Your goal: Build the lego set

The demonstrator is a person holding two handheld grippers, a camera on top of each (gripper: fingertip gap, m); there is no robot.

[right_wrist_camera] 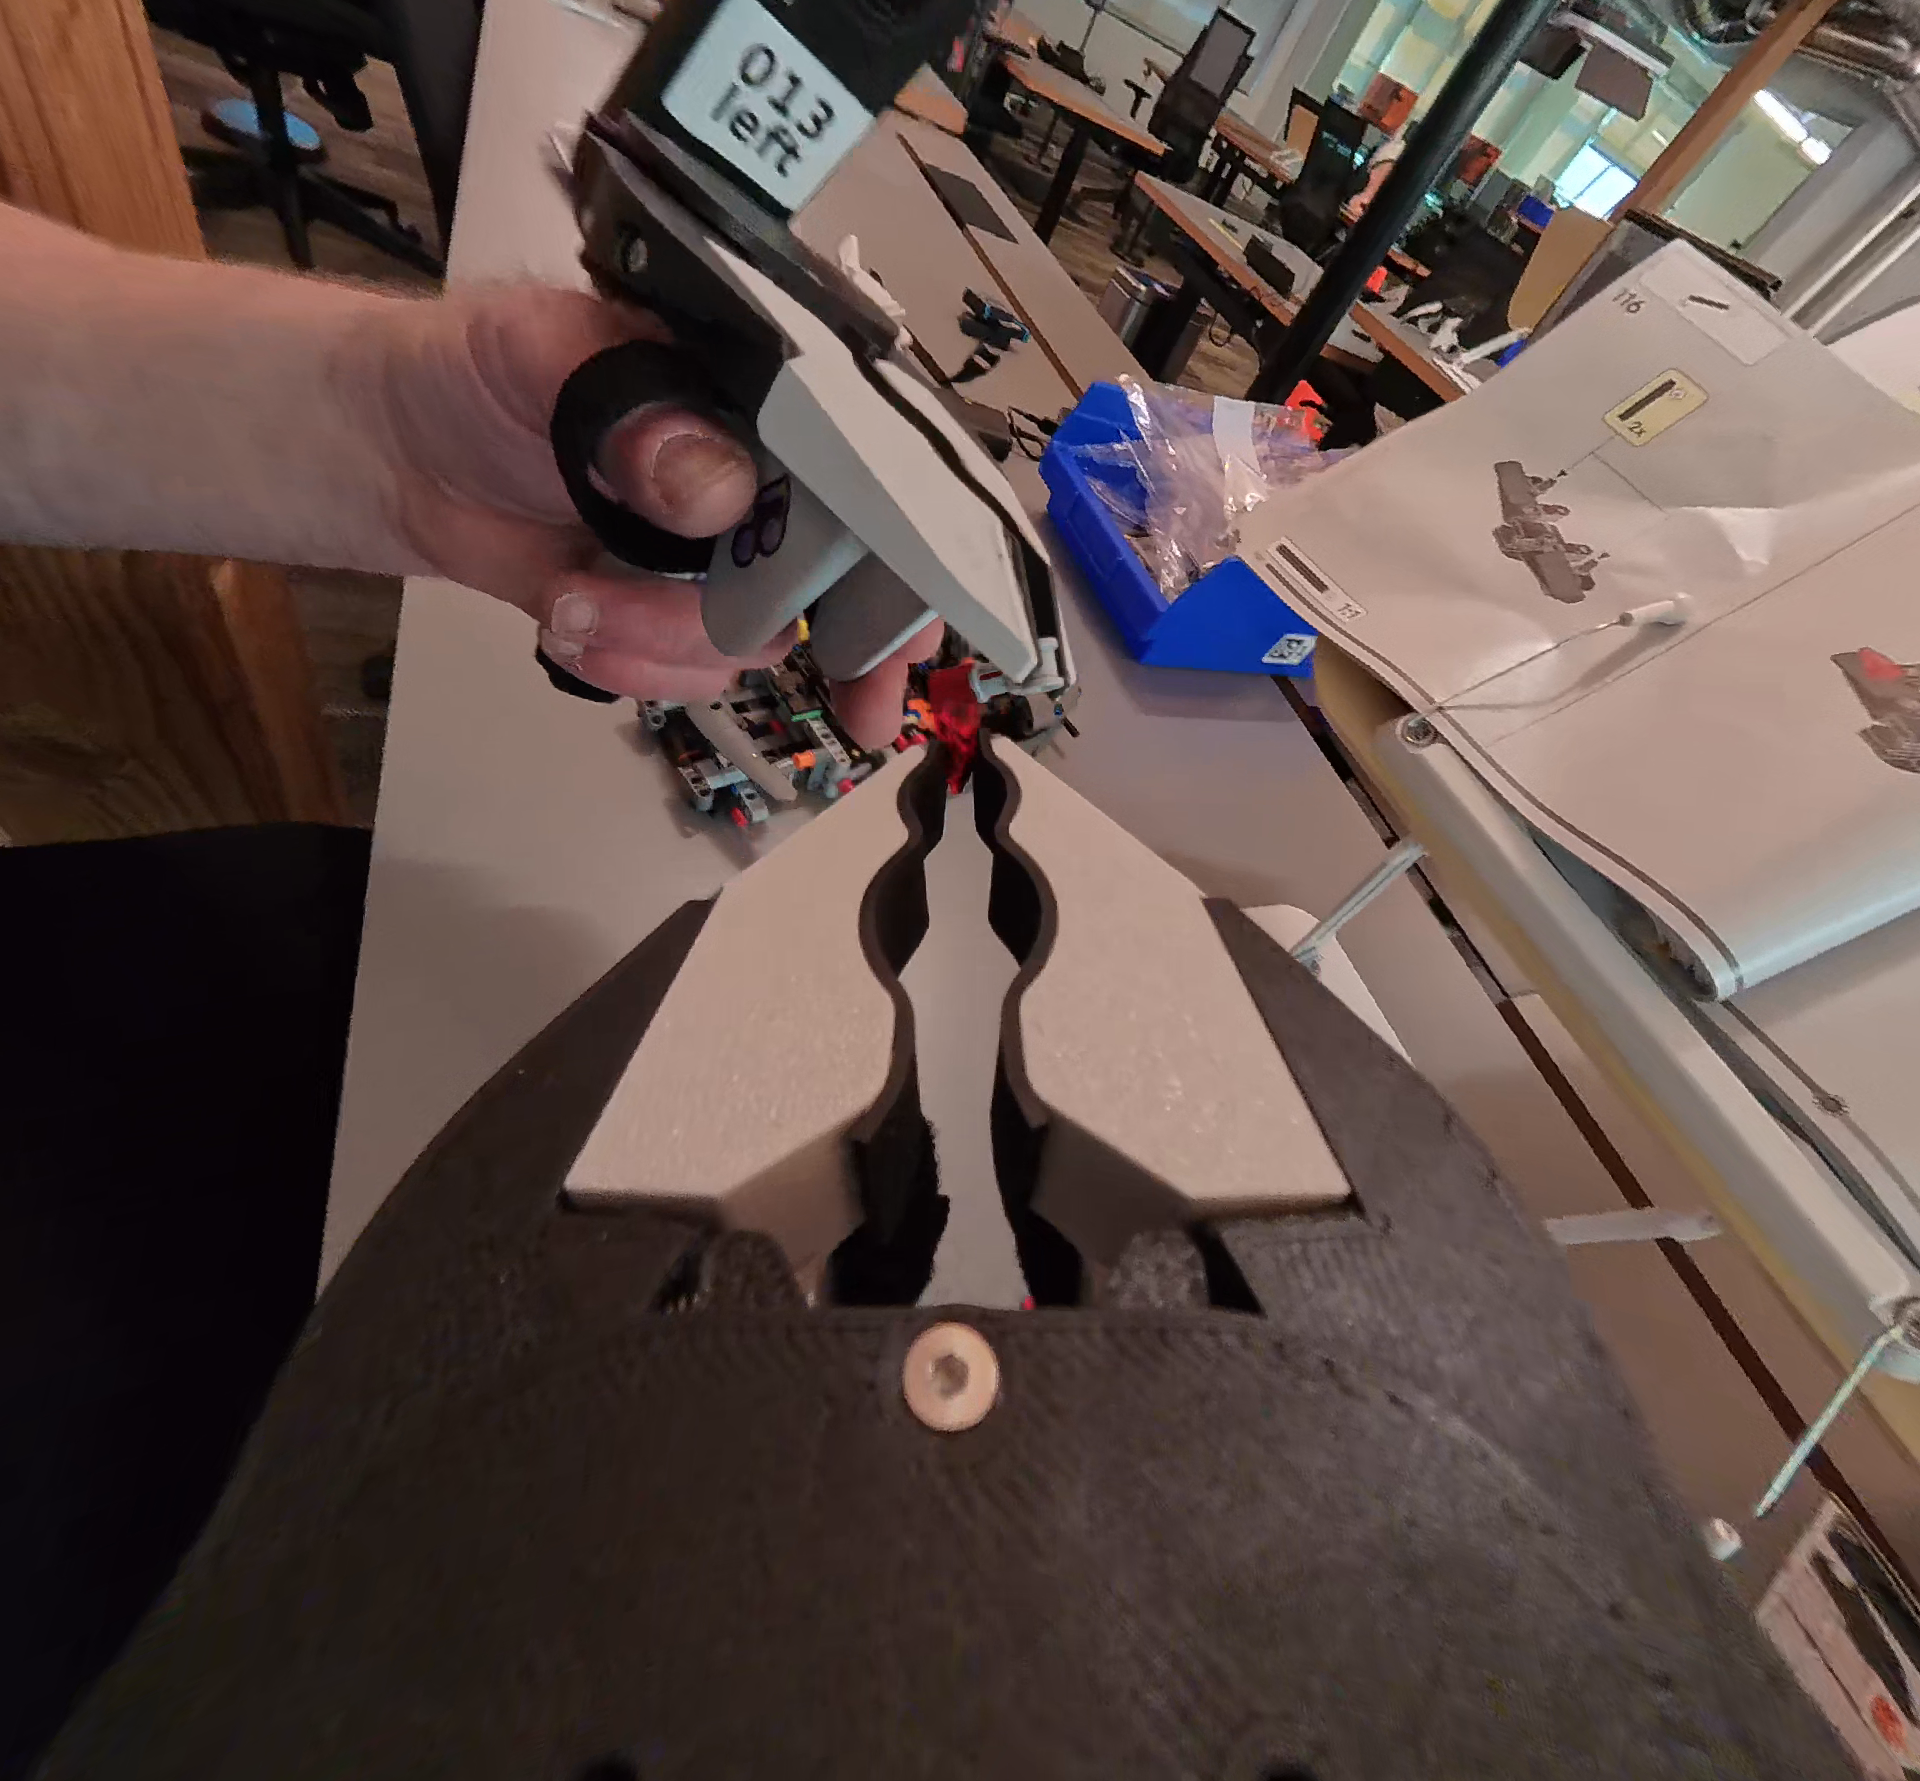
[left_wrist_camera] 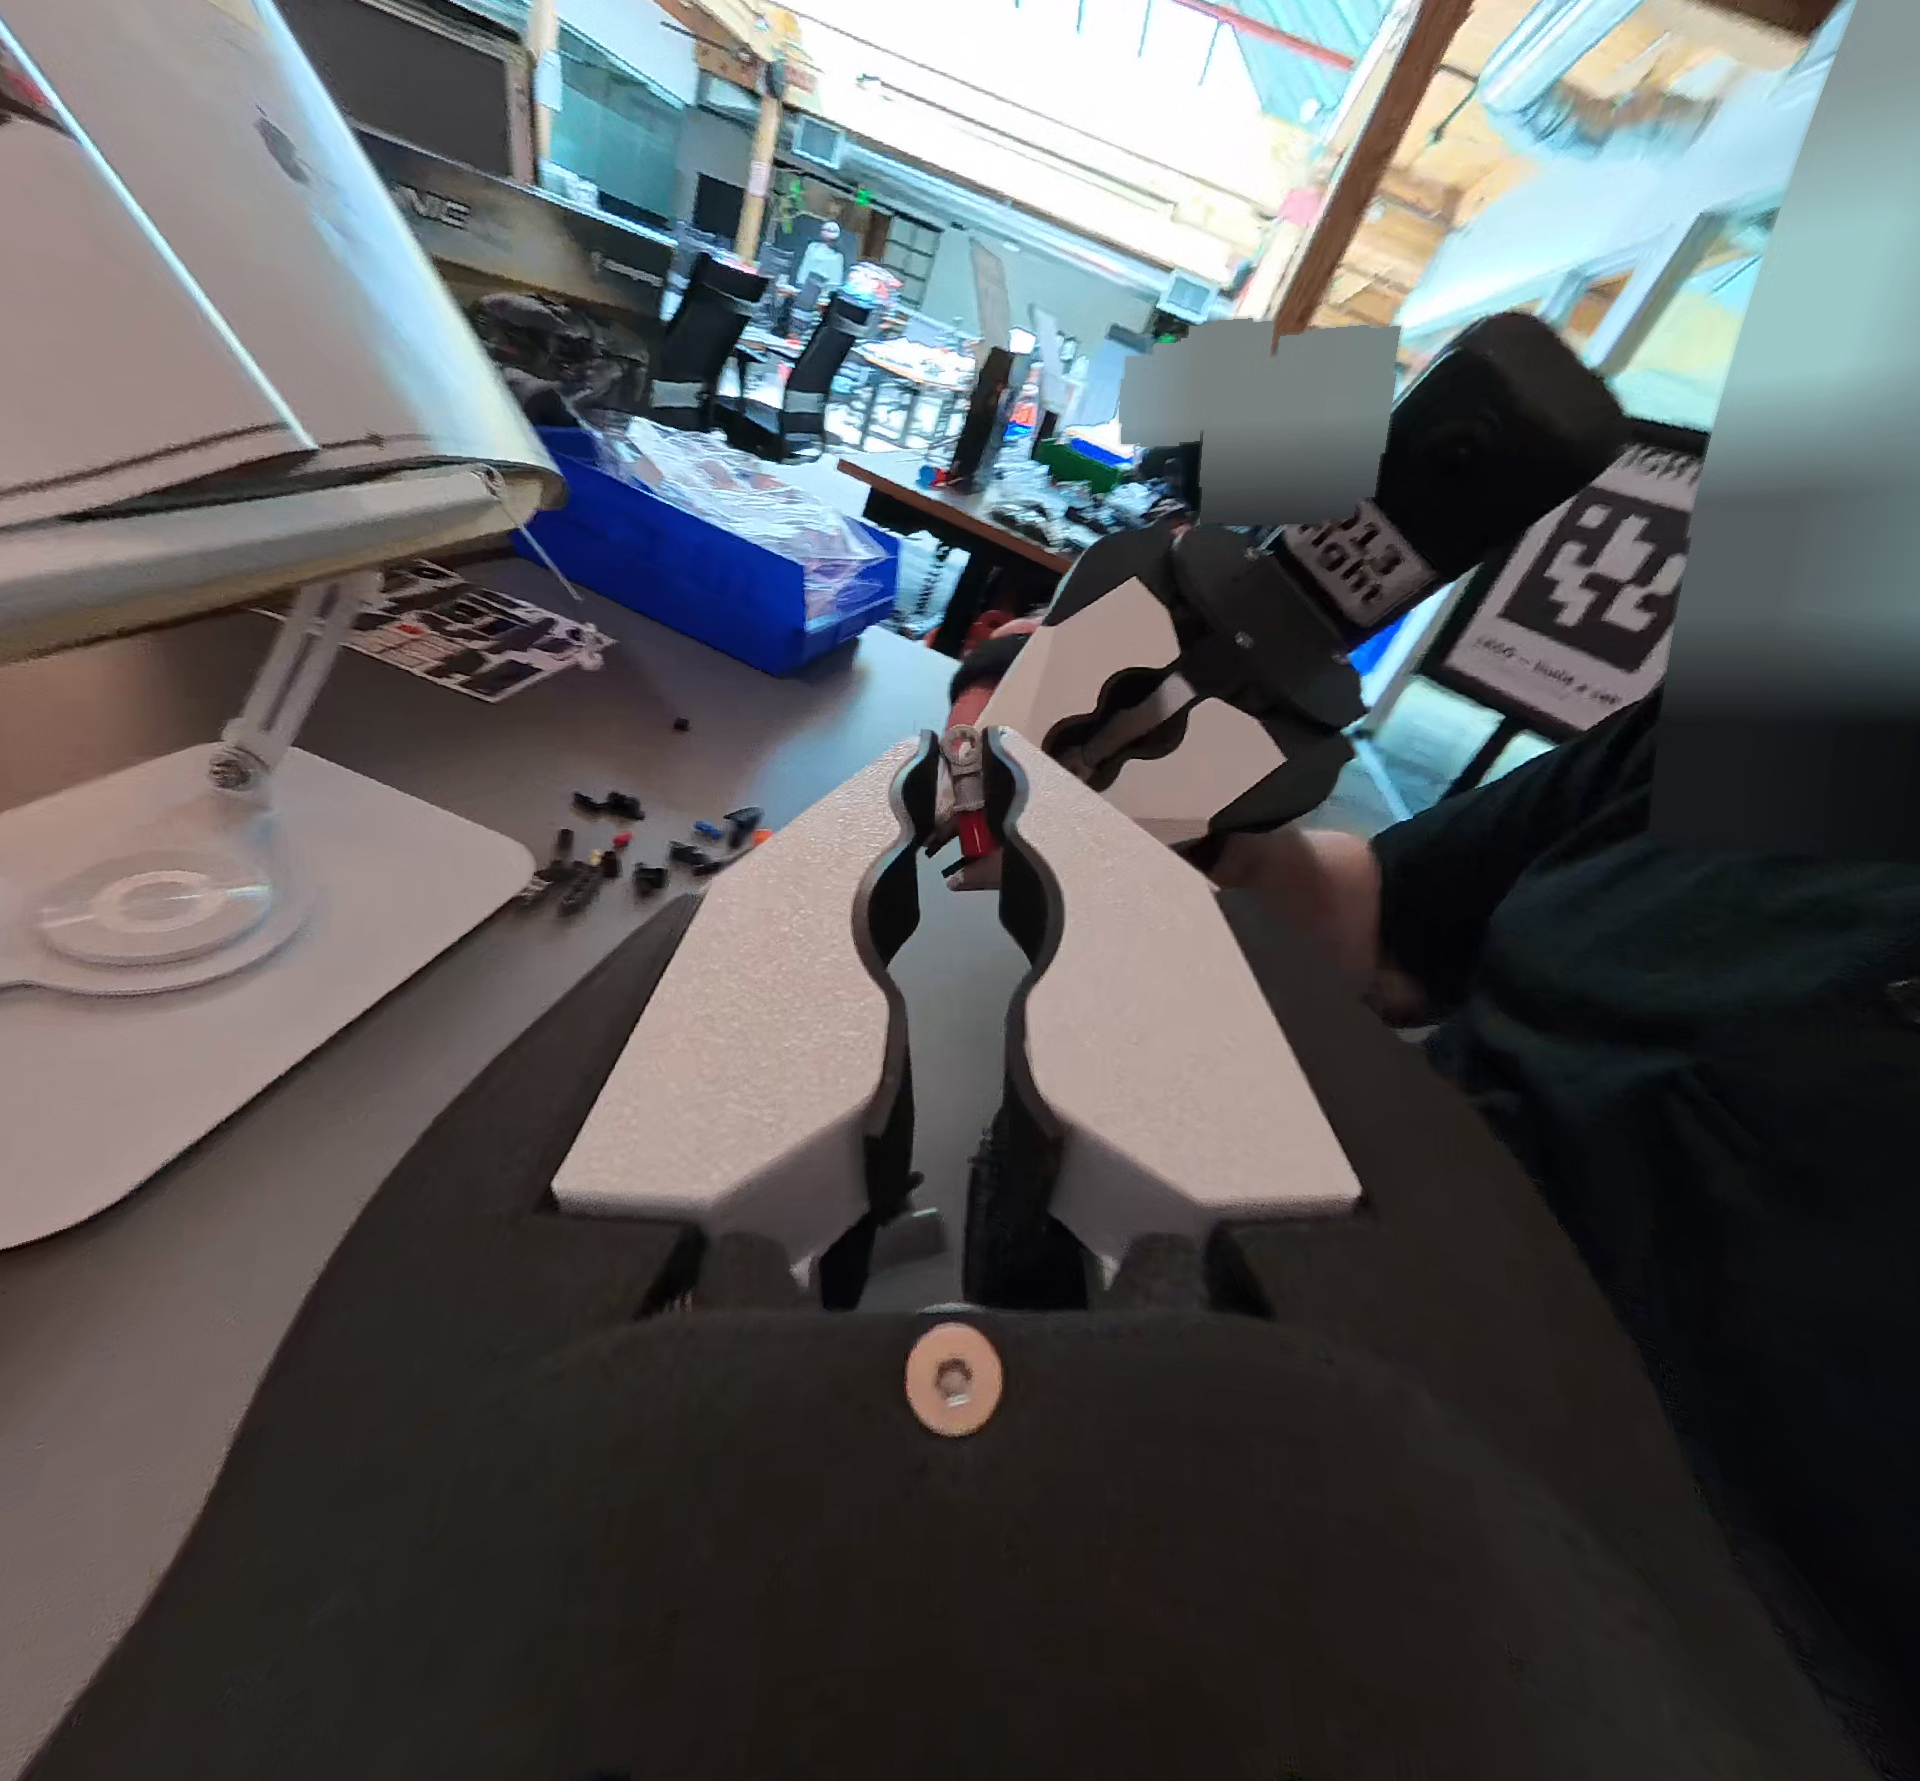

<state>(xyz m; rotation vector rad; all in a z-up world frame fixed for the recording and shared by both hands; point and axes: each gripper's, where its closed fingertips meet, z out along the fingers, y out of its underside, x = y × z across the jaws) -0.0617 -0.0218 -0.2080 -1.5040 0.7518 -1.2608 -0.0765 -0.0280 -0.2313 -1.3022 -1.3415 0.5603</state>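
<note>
My left gripper (left_wrist_camera: 958, 775) is shut on a small grey lego piece (left_wrist_camera: 961, 763) with a hole at its end; a red part (left_wrist_camera: 972, 829) shows just below it between the fingers. My right gripper (right_wrist_camera: 958, 763) is shut on a small red lego piece (right_wrist_camera: 951, 729). The two gripper tips meet in the air above the table, the pieces touching or nearly so. The right gripper also shows in the left wrist view (left_wrist_camera: 1023, 729), and the left one in the right wrist view (right_wrist_camera: 1039, 682). A partly built lego model (right_wrist_camera: 758, 744) lies on the table below.
Loose small lego pieces (left_wrist_camera: 623, 858) lie on the grey table. An open instruction booklet (right_wrist_camera: 1662, 536) rests on a white stand (left_wrist_camera: 156, 952). A blue bin (right_wrist_camera: 1143, 526) with plastic bags sits behind. A person's hand (right_wrist_camera: 582, 505) holds the left gripper. Left and right tips are no more than a few centimetres apart. The partly built lego model (right_wrist_camera: 758, 744) is about 25 centimetres from both grippers' fingertips.
</note>
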